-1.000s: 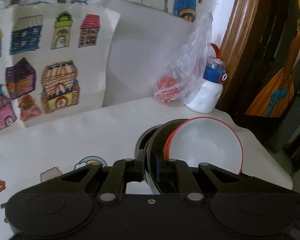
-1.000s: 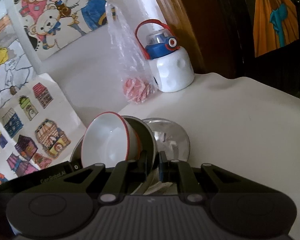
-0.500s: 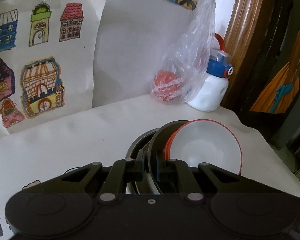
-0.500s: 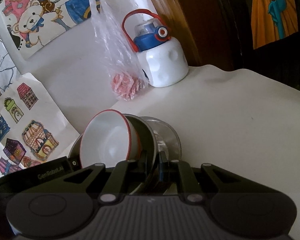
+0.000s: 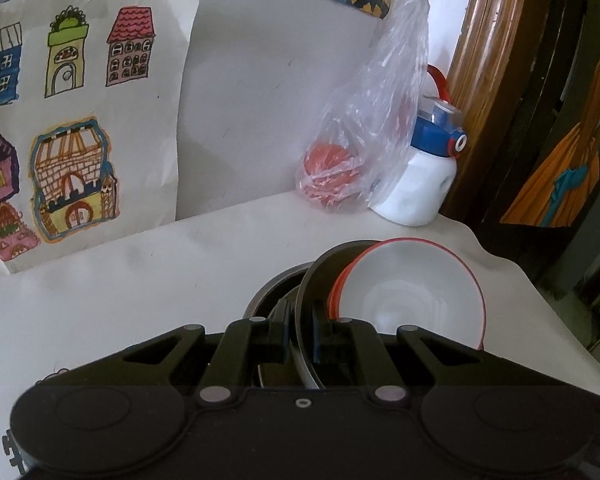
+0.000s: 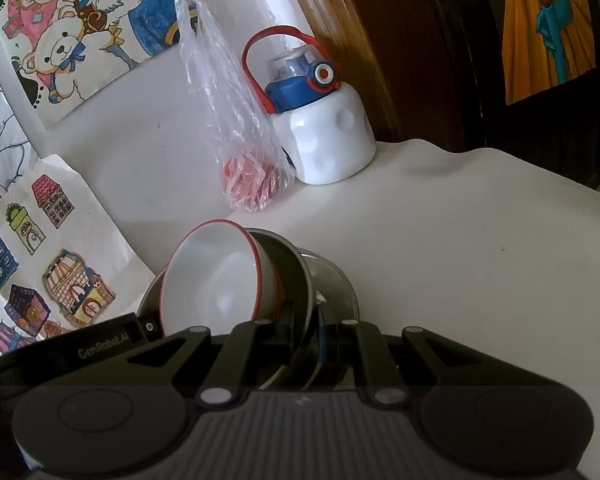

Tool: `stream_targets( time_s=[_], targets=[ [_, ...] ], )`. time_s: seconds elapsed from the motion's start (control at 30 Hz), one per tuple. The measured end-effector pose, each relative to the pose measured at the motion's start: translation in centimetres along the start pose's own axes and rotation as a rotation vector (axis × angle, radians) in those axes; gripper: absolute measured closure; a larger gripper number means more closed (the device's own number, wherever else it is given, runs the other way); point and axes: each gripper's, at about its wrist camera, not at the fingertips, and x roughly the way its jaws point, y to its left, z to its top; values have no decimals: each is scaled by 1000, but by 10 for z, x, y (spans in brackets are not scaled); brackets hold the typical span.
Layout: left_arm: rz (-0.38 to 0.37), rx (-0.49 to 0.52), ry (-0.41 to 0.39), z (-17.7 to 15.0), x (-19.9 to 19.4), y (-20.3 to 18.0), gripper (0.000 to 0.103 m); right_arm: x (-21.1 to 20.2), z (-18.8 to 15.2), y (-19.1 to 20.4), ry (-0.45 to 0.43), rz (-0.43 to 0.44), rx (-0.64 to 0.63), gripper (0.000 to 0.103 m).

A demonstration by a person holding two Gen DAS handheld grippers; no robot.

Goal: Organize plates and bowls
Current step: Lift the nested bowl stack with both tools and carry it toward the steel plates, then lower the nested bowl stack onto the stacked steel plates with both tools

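Bowls and plates bunching together at the near edge of both views, tilted nearly on edge. Nearest, at six o'clock in the left wrist view: left gripper (image 5: 300, 334) pinching the rim of a dark metal plate (image 5: 306, 280), jaws closed down to the thickness of that rim. Likewise at six o'clock in the right wrist view: right gripper (image 6: 304, 334) clamping a rim of the same stack from the opposite side, jaws nearly closed; whether on the dark plate (image 6: 296, 264) or the glass dish (image 6: 336, 280) just behind it, not clear. Leaning inside the dark plate, toward one o'clock of the left gripper, a white bowl with a red rim (image 5: 412, 292); not gripped by either gripper, only nesting loose. Likely handling as stiff, smooth and slippery; bowl probably ceramic, so breakable and apt to slide out while tilting. Best taking hold at the rims, as now, and levelling before setting down. Beyond, white table (image 5: 160, 276) stretching toward twelve o'clock. Farther, at one o'clock, a clear plastic bag (image 5: 364, 152) with something red inside, touching a white bottle with a blue cap (image 5: 420, 188). Farthest, children's drawings (image 5: 72, 172) leaning on the wall at ten o'clock.
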Motion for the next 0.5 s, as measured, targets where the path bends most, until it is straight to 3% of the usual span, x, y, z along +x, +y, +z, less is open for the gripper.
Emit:
stream_targets(
  time_s=[0.5],
  targets=[
    [8, -3, 13, 1, 8, 0, 95, 9, 2, 1, 12, -4, -3, 91]
  ],
)
